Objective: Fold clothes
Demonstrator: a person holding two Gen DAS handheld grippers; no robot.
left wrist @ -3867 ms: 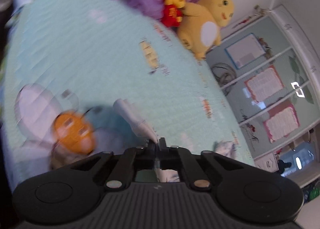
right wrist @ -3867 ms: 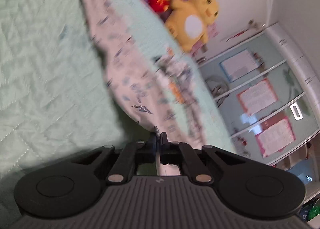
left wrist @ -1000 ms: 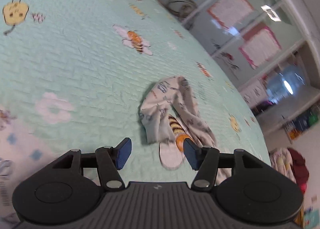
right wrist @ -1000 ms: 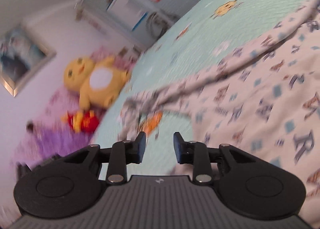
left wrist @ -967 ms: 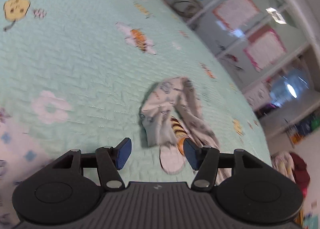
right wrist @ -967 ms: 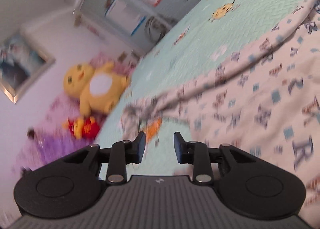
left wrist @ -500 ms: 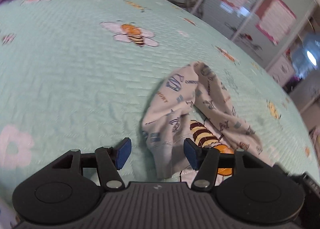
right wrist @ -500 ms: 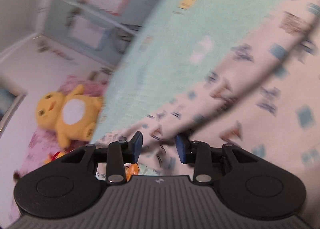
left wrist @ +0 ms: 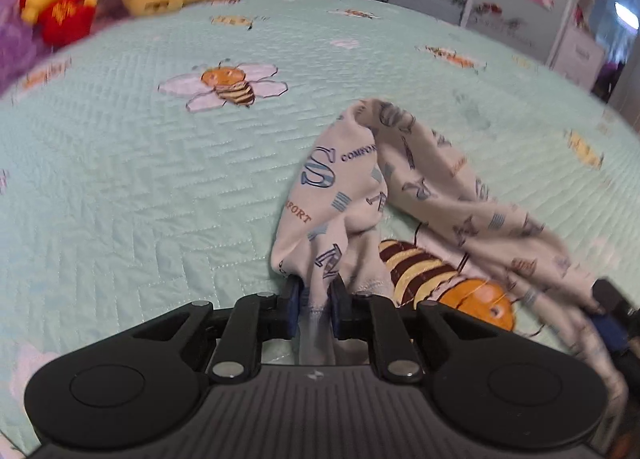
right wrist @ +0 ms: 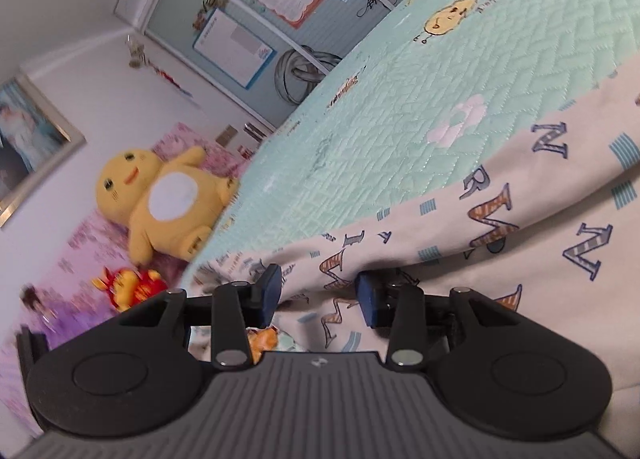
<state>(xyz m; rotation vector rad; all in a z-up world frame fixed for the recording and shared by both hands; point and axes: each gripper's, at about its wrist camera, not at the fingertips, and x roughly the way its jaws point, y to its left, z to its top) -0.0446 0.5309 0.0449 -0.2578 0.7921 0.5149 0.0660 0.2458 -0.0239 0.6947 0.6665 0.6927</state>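
A cream garment printed with letters lies on the mint quilted bedspread (left wrist: 132, 195). In the left wrist view its crumpled sleeve (left wrist: 352, 187) runs toward me, and its cuff sits between the blue pads of my left gripper (left wrist: 314, 301). The jaws are closing and pinch the cloth. In the right wrist view the garment's body (right wrist: 520, 227) spreads to the right. A fold of it lies between the pads of my right gripper (right wrist: 319, 295), whose jaws are opening and stand apart from the cloth. That gripper's blue pad (left wrist: 606, 329) shows at the right edge of the left wrist view.
A yellow plush toy (right wrist: 164, 199) and a small red one (right wrist: 128, 285) sit at the head of the bed on purple-pink bedding. Glass wardrobe doors (right wrist: 256, 19) with posters stand beyond the far side. Bee prints (left wrist: 228, 85) dot the bedspread.
My left gripper moved forward over the sleeve end, rolled level, and its jaws narrowed onto the cuff. My right gripper dropped close to the garment and its jaws widened.
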